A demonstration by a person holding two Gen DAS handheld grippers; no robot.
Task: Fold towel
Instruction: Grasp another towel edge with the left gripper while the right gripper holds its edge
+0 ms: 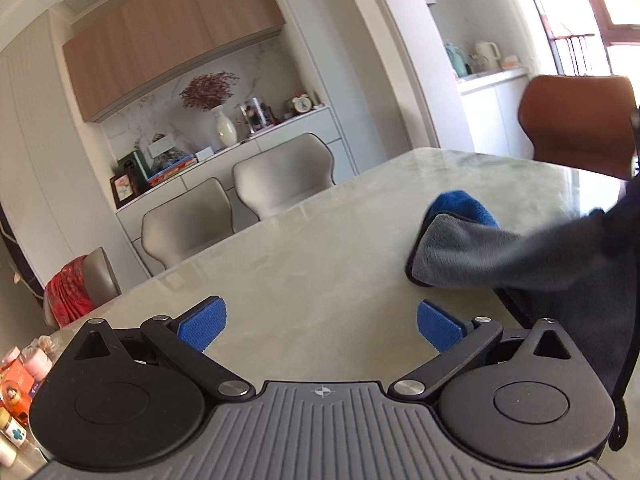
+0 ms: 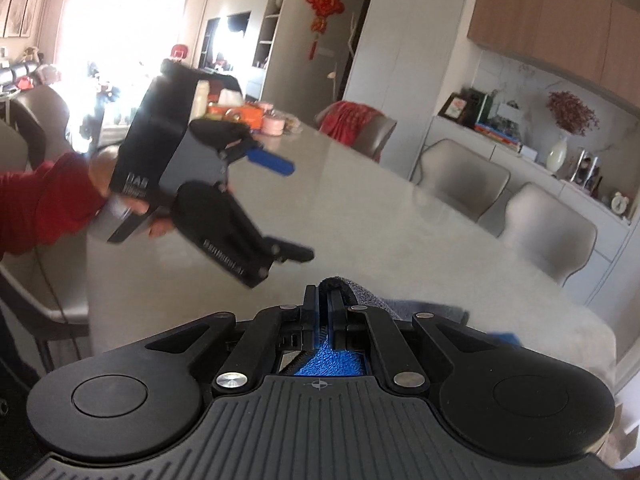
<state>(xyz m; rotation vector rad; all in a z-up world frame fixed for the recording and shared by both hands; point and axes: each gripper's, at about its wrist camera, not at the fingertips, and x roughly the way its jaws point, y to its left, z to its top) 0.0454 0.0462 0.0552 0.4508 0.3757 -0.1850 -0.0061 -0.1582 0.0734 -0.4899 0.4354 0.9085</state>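
The towel (image 1: 472, 248) is grey on one side and blue on the other. In the left wrist view it lies at the right of the pale stone table (image 1: 300, 248), with one end lifted off to the right. My left gripper (image 1: 322, 326) is open and empty, above the table and left of the towel. It also shows in the right wrist view (image 2: 296, 212), held in a hand with a red sleeve. My right gripper (image 2: 324, 300) is shut on the towel's edge (image 2: 360, 294), with grey cloth sticking out past the fingertips.
Grey chairs (image 1: 280, 176) stand along the table's far side and an orange chair (image 1: 576, 124) at its end. Bottles and boxes (image 2: 248, 116) crowd the table's far end. A sideboard (image 1: 224, 160) with a vase lines the wall.
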